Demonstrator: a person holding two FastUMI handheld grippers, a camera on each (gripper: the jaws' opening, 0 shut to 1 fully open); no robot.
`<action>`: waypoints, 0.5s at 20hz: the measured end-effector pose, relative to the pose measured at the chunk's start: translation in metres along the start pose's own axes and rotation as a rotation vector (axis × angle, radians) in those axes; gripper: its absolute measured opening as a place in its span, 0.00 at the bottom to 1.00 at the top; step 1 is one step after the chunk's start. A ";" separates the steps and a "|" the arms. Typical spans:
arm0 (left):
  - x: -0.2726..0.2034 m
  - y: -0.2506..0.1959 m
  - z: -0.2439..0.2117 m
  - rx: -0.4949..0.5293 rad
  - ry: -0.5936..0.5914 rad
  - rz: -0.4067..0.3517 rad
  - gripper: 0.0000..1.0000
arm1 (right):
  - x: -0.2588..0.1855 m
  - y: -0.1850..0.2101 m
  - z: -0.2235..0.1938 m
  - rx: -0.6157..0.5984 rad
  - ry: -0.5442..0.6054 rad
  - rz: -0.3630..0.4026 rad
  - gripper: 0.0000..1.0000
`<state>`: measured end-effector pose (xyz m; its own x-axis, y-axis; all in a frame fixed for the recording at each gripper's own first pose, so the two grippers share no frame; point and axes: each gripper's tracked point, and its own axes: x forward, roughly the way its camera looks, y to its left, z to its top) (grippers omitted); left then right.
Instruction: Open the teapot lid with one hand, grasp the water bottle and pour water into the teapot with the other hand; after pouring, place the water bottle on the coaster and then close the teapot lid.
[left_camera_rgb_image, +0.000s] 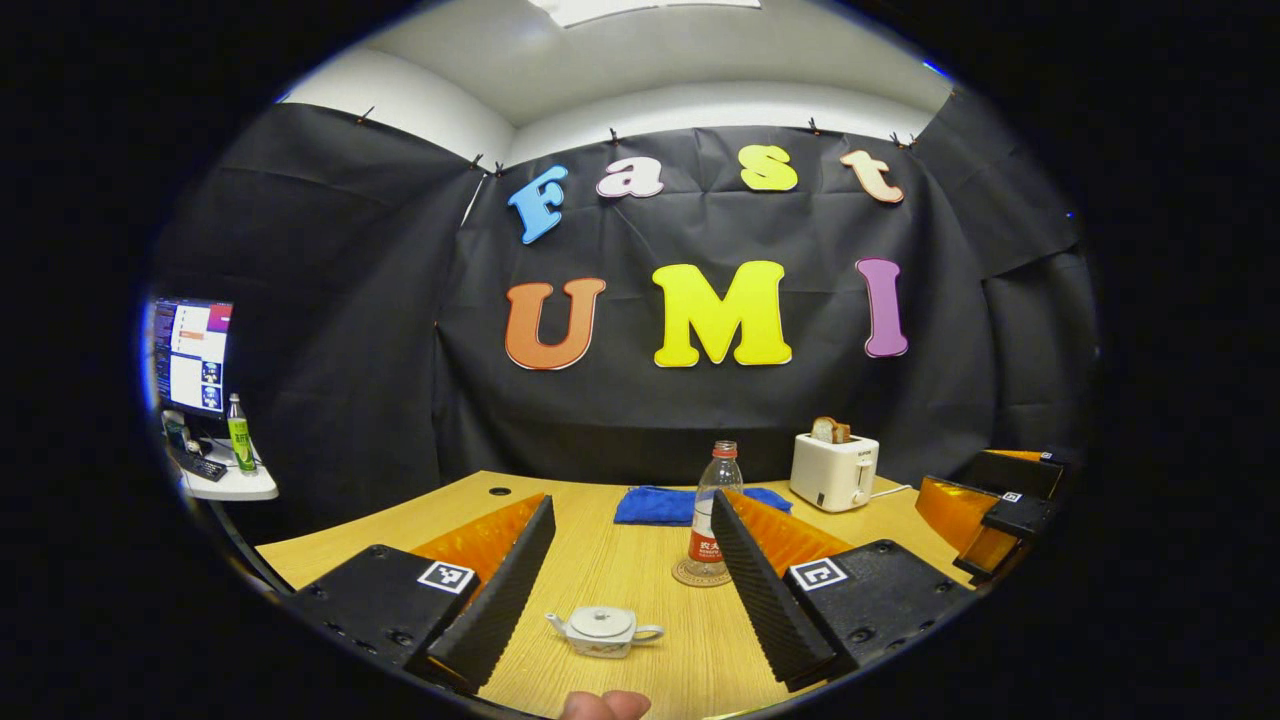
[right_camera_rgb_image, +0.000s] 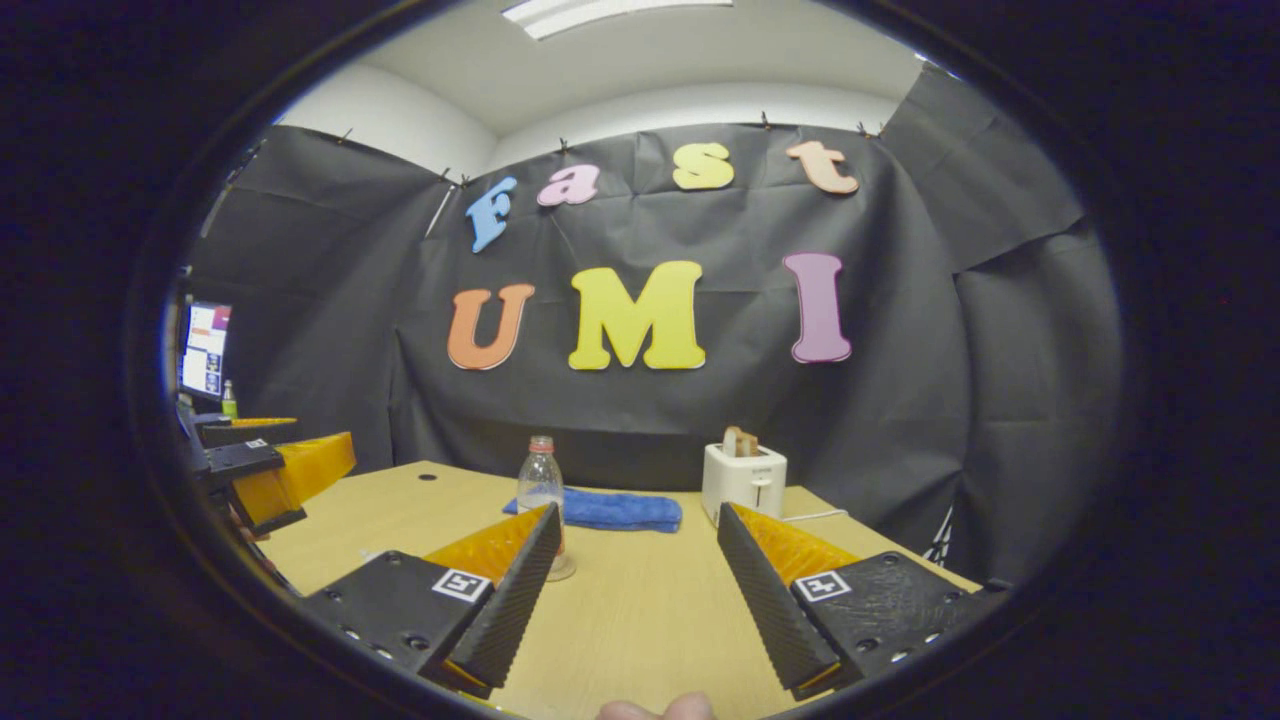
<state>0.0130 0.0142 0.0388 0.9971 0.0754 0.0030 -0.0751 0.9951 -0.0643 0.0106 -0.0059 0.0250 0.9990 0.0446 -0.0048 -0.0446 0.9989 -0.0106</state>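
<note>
Teapot (left_camera_rgb_image: 604, 630): we see it near, lid on, sitting on the worktop (left_camera_rgb_image: 610, 560) between the left tool's fingers, touching neither.
Water bottle (left_camera_rgb_image: 714, 510): upright on the coaster (left_camera_rgb_image: 690, 578), farther back, partly behind the left tool's right finger; in the right gripper view (right_camera_rgb_image: 541, 480) it stands behind the left finger.
Left tool (left_camera_rgb_image: 630, 640): fingers wide apart, gripping nothing, above the worktop.
Right tool (right_camera_rgb_image: 640, 650): fingers wide apart, gripping nothing; we also see it at the right edge of the left gripper view (left_camera_rgb_image: 1000, 520).
Blue cloth (left_camera_rgb_image: 660, 504): far side, just behind the bottle.
Toaster (left_camera_rgb_image: 833, 470): far right, bread in its slot.
Monitor (left_camera_rgb_image: 192, 355): far left, on a side table.
</note>
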 end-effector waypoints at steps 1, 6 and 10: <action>-0.005 -0.005 -0.002 -0.003 0.000 -0.015 0.98 | -0.005 0.001 -0.001 -0.003 0.001 -0.003 0.93; -0.006 -0.005 -0.002 -0.006 -0.001 -0.036 0.98 | -0.009 0.008 -0.006 -0.023 -0.005 -0.022 0.94; -0.005 -0.001 -0.009 -0.007 0.012 -0.026 0.98 | -0.003 0.016 -0.008 -0.031 -0.005 -0.023 0.94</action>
<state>0.0085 0.0123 0.0303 0.9988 0.0487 -0.0076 -0.0491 0.9963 -0.0712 0.0067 0.0103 0.0167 0.9998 0.0222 0.0007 -0.0221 0.9989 -0.0418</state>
